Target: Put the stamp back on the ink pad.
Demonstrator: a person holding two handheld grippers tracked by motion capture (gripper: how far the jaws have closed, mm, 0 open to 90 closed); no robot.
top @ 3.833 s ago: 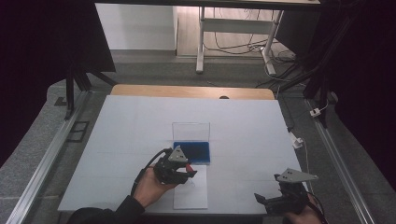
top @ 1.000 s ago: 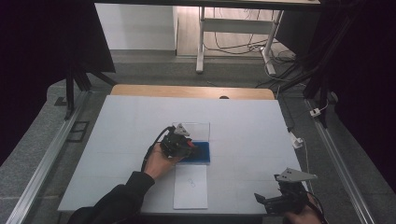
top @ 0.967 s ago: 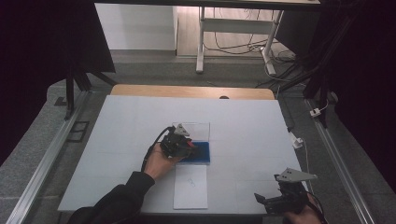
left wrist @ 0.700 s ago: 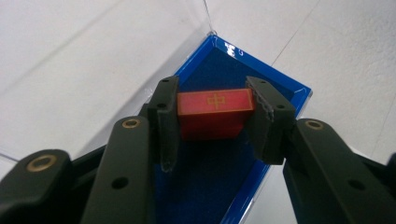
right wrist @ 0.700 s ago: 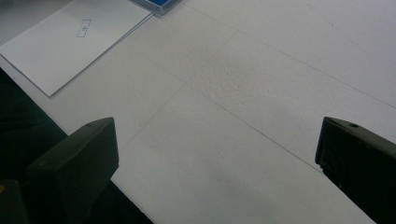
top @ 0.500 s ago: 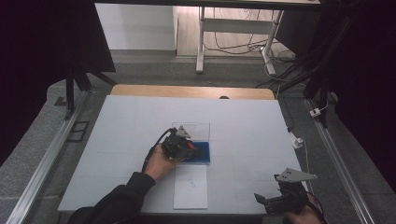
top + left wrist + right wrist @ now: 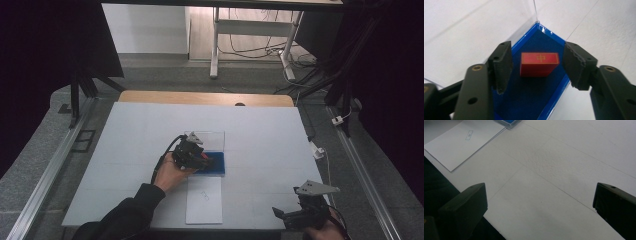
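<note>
You have just set the red block (image 7: 539,64) down in the blue tray (image 7: 534,100). Your left gripper (image 7: 537,65) has just been opening, with the block loose between its jaws. Next, lift it straight up and away.

The box (image 7: 541,105) has a blue floor that looks matt and velvety, like flocked cloth, with a glossier blue plastic rim. Its walls (image 7: 524,22) are clear, shiny plastic. The red block (image 7: 539,64) in it looks smooth and slightly satiny, with a thin gold-printed line and mark on top. The left gripper (image 7: 536,66) is matt black plastic with brass-coloured inserts; its pads (image 7: 501,66) look rubbery and ribbed. The table (image 7: 564,162) is matt white and finely grained. The sheet (image 7: 461,142) is smooth white paper.
</note>
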